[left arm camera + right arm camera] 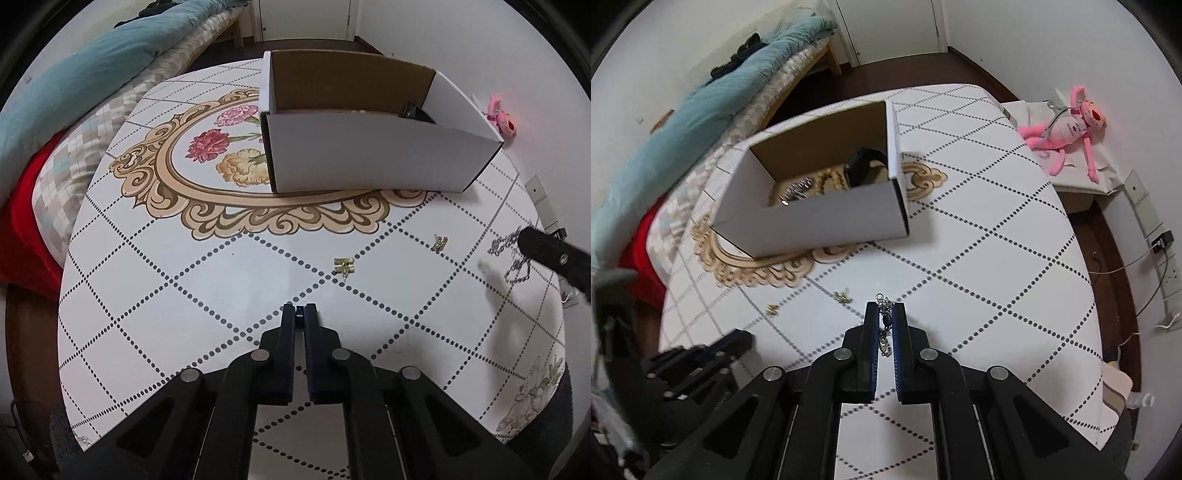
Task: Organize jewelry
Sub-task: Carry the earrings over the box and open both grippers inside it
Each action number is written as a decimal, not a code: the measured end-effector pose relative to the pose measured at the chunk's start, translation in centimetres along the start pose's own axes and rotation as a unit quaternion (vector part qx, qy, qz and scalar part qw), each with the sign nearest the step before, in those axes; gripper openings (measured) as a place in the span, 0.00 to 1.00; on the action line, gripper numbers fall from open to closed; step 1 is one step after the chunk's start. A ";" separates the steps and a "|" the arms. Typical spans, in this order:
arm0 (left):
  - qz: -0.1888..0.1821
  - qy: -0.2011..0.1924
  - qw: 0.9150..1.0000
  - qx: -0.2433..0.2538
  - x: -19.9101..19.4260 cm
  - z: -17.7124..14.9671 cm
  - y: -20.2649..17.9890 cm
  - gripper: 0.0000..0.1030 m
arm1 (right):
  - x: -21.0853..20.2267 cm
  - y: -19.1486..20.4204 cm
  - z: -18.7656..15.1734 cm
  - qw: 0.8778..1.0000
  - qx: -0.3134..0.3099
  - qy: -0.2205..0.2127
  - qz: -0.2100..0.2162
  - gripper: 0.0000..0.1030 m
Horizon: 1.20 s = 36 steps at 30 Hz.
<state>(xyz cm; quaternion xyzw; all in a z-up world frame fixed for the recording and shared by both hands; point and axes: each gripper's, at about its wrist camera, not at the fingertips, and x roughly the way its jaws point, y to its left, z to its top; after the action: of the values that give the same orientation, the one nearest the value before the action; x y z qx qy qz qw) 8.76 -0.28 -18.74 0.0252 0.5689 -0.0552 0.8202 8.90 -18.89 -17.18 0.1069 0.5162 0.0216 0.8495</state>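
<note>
While R hand-held gripper (885, 314) pinches chain (884, 325), L (300, 314) closed, w/ nothing between.

Matt white cardboard box (812, 218), glossy printed tabletop (997, 258), shiny metal chain (884, 317)

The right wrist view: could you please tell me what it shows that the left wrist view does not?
Only the right wrist view shows inside the white cardboard box: a black band, beige beads and silver pieces. It also shows the silver chain pinched in the right gripper.

Only the left wrist view shows the printed flowers and the shut, empty left gripper.

Both show the box, two small gold earrings on the round patterned table and the pink plush toy.
</note>
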 end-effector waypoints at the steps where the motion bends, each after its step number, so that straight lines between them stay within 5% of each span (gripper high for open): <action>1: -0.004 -0.003 1.000 -0.001 -0.4 0.2 0.0 0.02 | -0.3 0.0 0.2 1.000 0.005 -0.002 0.010 0.07; 6: -0.028 -0.028 0.999 -0.006 -3.3 1.9 -0.4 0.02 | -2.7 -0.6 2.5 0.995 0.040 -0.008 0.094 0.07; 11: -0.064 -0.061 0.996 -0.014 -6.7 6.4 -0.5 0.02 | -4.6 -0.8 5.7 0.989 0.054 -0.019 0.135 0.07; 17: -0.099 -0.062 0.993 -0.022 -6.8 12.0 0.0 0.02 | -5.1 -0.3 10.4 0.990 0.039 -0.034 0.134 0.07; 24: -0.113 -0.028 0.993 -0.020 -4.0 16.6 0.2 0.02 | -1.7 0.8 14.5 0.991 0.023 -0.003 0.130 0.07; 30: -0.082 0.003 0.996 -0.020 -2.4 18.9 0.5 0.06 | 1.7 1.9 17.6 0.991 0.009 0.036 0.129 0.07; 33: -0.050 0.014 0.998 -0.026 -1.9 19.4 0.9 0.26 | 3.4 2.5 18.8 0.989 0.008 0.068 0.131 0.08; 35: -0.030 0.009 0.999 -0.034 -2.0 19.5 1.5 0.73 | 4.4 2.8 19.3 0.989 0.006 0.084 0.123 0.14; 36: -0.029 0.003 0.999 -0.040 -2.1 19.4 1.8 0.74 | 4.7 2.9 19.4 0.990 0.003 0.087 0.113 0.18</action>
<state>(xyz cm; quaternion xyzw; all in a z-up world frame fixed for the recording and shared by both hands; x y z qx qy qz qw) 26.32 -0.39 -9.96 -0.0241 0.5735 -0.0561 0.8169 28.44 -18.51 -12.06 0.1648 0.5731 0.1251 0.7930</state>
